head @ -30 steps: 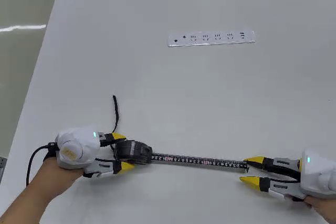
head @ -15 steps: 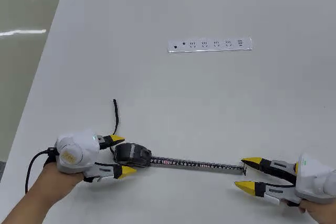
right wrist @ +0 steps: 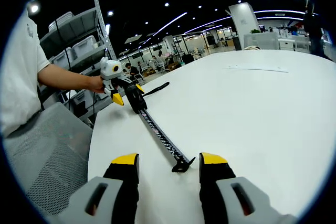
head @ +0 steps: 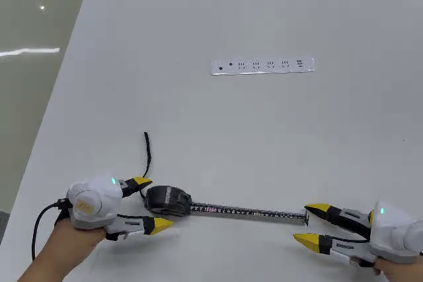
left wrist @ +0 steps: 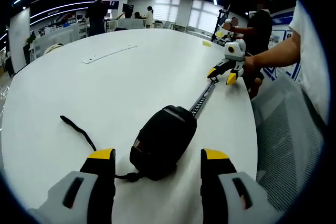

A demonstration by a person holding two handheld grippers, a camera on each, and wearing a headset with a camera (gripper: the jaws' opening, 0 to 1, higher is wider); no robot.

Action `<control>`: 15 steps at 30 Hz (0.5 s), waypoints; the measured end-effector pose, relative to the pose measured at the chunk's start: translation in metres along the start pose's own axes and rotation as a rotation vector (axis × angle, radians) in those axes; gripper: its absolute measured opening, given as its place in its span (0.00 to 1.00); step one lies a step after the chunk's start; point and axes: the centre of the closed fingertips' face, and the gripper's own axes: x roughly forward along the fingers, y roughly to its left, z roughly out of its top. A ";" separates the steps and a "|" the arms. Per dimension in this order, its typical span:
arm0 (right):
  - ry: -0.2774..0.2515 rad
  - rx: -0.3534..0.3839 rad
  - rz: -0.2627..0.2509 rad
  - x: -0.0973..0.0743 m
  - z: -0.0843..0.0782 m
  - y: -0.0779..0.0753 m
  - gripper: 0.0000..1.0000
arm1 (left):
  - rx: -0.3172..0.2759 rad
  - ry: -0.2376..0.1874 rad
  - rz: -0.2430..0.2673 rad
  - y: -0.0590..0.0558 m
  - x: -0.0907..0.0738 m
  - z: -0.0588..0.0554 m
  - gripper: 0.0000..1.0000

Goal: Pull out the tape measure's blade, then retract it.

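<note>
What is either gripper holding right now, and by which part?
Nothing. The left gripper is open, jaws either side of the tape measure case without clamping; the right gripper is open with the blade's hook loose between its jaws.

The tabletop (head: pixel 264 137) is open between the power strip (head: pixel 262 65) on the far side and the extended blade (head: pixel 248 212) near the front edge. The blade, with its case (head: pixel 168 200), bars the line between the left hand-held gripper (head: pixel 152 203) and the right hand-held gripper (head: pixel 310 222). A black strap (head: pixel 147 153) lies just behind the case.
</note>
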 end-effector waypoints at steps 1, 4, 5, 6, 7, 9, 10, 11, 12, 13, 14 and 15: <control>-0.001 0.001 -0.003 0.000 0.000 0.000 0.47 | -0.011 -0.012 -0.004 -0.002 -0.001 0.001 0.64; -0.005 0.002 -0.020 -0.001 0.000 0.000 0.47 | -0.012 -0.016 0.015 -0.004 -0.004 0.000 0.67; -0.006 0.005 -0.022 0.000 0.001 0.002 0.48 | -0.020 -0.016 0.018 -0.004 -0.004 -0.001 0.67; -0.007 0.010 -0.026 0.000 0.000 0.002 0.48 | -0.026 -0.020 0.024 -0.005 -0.006 0.000 0.68; -0.004 0.003 -0.033 0.000 -0.001 0.002 0.47 | -0.037 -0.027 0.031 -0.005 -0.007 0.000 0.69; -0.010 0.010 -0.034 0.001 0.000 0.003 0.47 | -0.058 -0.046 0.045 -0.005 -0.009 0.000 0.70; -0.007 0.011 -0.044 0.001 -0.001 0.003 0.48 | -0.064 -0.052 0.057 -0.005 -0.010 0.000 0.70; -0.006 0.008 -0.047 0.001 -0.001 0.003 0.48 | -0.066 -0.051 0.061 -0.005 -0.010 -0.001 0.71; -0.008 0.015 -0.048 0.001 -0.001 0.003 0.48 | -0.074 -0.050 0.064 -0.005 -0.010 -0.002 0.72; -0.008 0.024 -0.052 0.001 -0.001 0.003 0.48 | -0.082 -0.049 0.065 -0.005 -0.010 -0.004 0.72; -0.012 0.024 -0.051 0.001 0.000 0.003 0.48 | -0.083 -0.048 0.067 -0.005 -0.010 -0.005 0.71; -0.013 0.023 -0.053 0.001 0.000 0.003 0.47 | -0.084 -0.046 0.070 -0.005 -0.011 -0.005 0.71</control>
